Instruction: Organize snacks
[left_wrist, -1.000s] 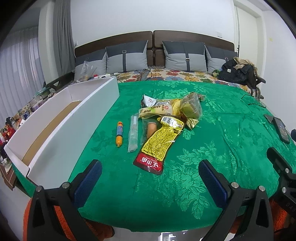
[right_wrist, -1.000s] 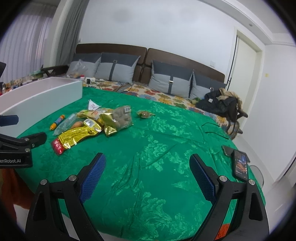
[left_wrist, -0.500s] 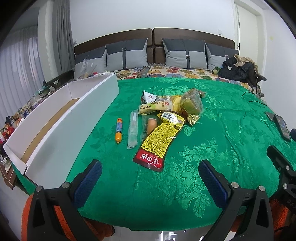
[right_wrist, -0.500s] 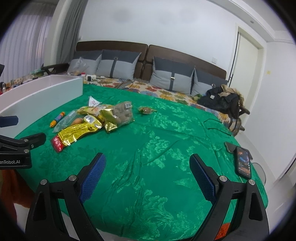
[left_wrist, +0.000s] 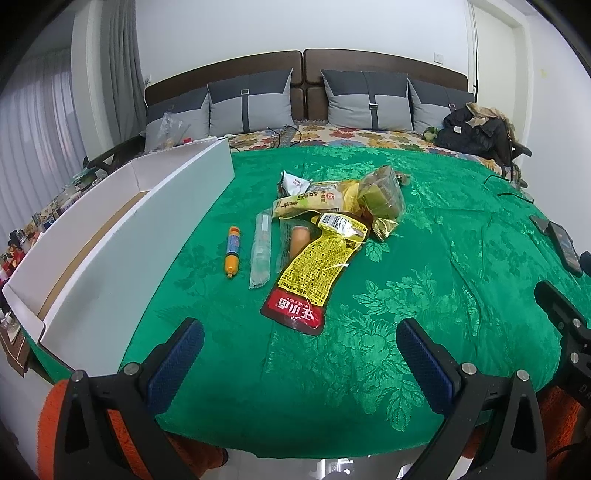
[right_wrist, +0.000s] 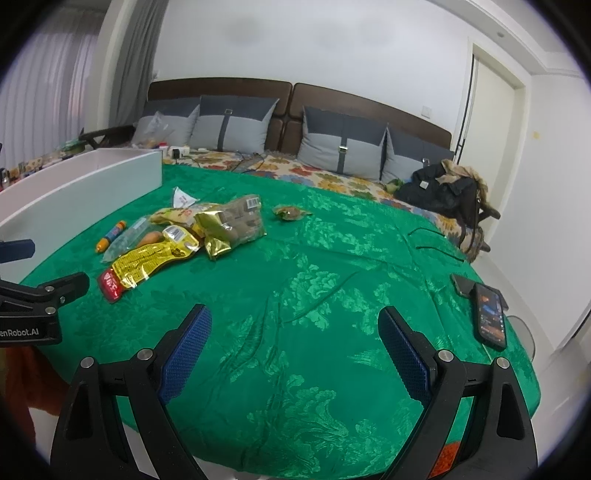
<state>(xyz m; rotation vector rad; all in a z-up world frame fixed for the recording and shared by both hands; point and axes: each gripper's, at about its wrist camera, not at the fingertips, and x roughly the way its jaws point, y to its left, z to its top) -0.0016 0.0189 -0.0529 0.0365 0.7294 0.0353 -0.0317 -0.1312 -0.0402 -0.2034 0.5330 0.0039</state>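
Both claws, left gripper (left_wrist: 295, 354) and right gripper (right_wrist: 291, 341), hover spread wide and empty above the near edge of a green bedspread (left_wrist: 406, 295), likely poised to begin. Snacks (left_wrist: 321, 225) lie heaped mid-bed in crinkly yellow, gold and clear wrappers, beside a long white box (left_wrist: 122, 236).

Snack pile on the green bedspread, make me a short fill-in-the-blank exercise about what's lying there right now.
1. The long yellow packet has a ___ bottom end.
2. The orange sausage stick lies between the clear wrapper and the white ___.
3. Both the left claw and the right claw are ___.

Missing words: red; box; open
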